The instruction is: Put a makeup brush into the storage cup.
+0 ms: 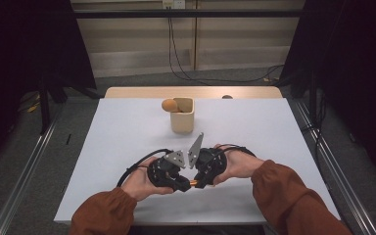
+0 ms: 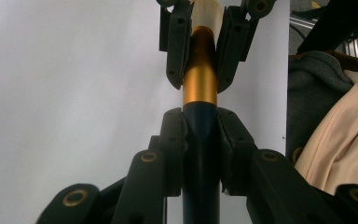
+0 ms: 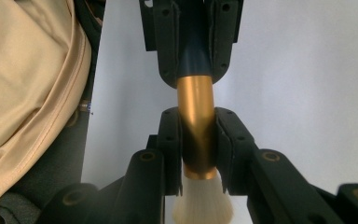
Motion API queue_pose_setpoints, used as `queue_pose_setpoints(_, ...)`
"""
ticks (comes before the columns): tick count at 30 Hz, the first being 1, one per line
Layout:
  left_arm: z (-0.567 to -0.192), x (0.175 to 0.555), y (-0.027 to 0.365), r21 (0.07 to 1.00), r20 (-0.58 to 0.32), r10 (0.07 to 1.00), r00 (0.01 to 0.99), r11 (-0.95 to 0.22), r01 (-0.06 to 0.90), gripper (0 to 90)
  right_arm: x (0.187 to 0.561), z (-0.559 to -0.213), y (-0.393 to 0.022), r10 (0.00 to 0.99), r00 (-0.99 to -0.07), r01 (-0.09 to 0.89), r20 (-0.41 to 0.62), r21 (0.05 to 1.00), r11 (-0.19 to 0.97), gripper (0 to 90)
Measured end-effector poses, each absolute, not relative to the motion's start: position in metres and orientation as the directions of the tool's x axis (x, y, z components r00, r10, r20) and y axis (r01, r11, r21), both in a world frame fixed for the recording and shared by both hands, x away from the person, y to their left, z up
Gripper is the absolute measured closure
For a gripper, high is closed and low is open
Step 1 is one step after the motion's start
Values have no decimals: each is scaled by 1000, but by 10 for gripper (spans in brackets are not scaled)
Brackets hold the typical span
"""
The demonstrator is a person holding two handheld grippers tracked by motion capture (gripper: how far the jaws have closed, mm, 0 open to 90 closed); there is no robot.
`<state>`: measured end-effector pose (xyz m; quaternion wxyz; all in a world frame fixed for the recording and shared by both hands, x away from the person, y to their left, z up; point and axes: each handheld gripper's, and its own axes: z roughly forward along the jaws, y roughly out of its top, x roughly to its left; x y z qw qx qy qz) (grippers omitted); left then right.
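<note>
Cup (image 1: 182, 120): cream, upright, toward my tabletop's far edge, midway across.
Balls (image 1: 170, 105): tan, rounded, at the cup's mouth.
Tabletop (image 1: 254, 127): white.

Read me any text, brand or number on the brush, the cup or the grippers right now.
None can be read: the brush, dark handle and gold ferrule, is plain.
The cup shows a blank beige wall.
The left gripper and right gripper, both shut on the brush, carry no lettering.
</note>
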<state>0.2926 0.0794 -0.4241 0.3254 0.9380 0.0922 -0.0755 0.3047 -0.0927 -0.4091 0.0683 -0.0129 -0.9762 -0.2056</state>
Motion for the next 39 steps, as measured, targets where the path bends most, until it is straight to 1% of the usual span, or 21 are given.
queue_pose_setpoints(3,-424,293,79,596,-209,137,968,-767,237,745,304,-409,-93,0,-991,54,135,399,915,732)
queue_pose_setpoints(4,-423,293,79,584,-195,147,970,-777,235,745,305,-409,-94,-1,-990,55,139,400,915,730)
queue_pose_setpoints(5,-424,294,79,590,-208,134,969,-773,234,746,305,-409,-94,1,-990,57,138,400,915,726)
queue_pose_setpoints(7,-424,293,79,594,-212,152,965,-764,251,746,305,-410,-94,-6,-991,51,137,410,911,691)
queue_pose_setpoints(9,-424,295,80,586,-209,151,966,-771,248,746,305,-409,-94,0,-990,58,140,410,910,657)
queue_pose_setpoints(12,-424,296,82,590,-214,161,963,-765,259,746,306,-408,-94,2,-991,63,136,441,895,572)
queue_pose_setpoints(17,-422,297,87,610,-229,182,956,-739,286,746,307,-407,-97,34,-992,87,123,463,882,377)
queue_pose_setpoints(19,-422,298,90,614,-230,176,957,-737,283,746,308,-406,-100,54,-992,104,118,474,875,345)
queue_pose_setpoints(21,-422,298,93,620,-230,188,955,-728,293,746,310,-402,-105,76,-991,119,105,503,856,288)
queue_pose_setpoints(23,-422,298,96,627,-236,195,952,-718,303,746,311,-399,-109,91,-991,130,99,525,841,276)
queue_pose_setpoints(24,-422,298,97,632,-240,207,949,-708,314,746,311,-397,-111,106,-990,141,96,537,832,243)
queue_pose_setpoints(26,-423,300,102,646,-238,216,947,-692,321,746,312,-395,-116,124,-988,155,93,550,821,220)
queue_pose_setpoints(27,-424,299,103,656,-249,230,941,-675,339,746,313,-394,-119,136,-986,165,92,556,815,177)
queue_pose_setpoints(30,-425,300,108,660,-245,250,937,-665,350,746,313,-395,-126,161,-982,188,99,571,799,168)
queue_pose_setpoints(31,-426,299,108,669,-264,259,929,-645,370,746,313,-396,-128,172,-980,199,102,574,794,155)
queue_pose_setpoints(34,-424,300,113,680,-254,263,931,-635,365,746,312,-401,-134,189,-975,220,113,577,787,141)
queue_pose_setpoints(39,-422,298,118,713,-254,266,930,-598,366,746,311,-405,-140,248,-960,276,131,584,763,73)
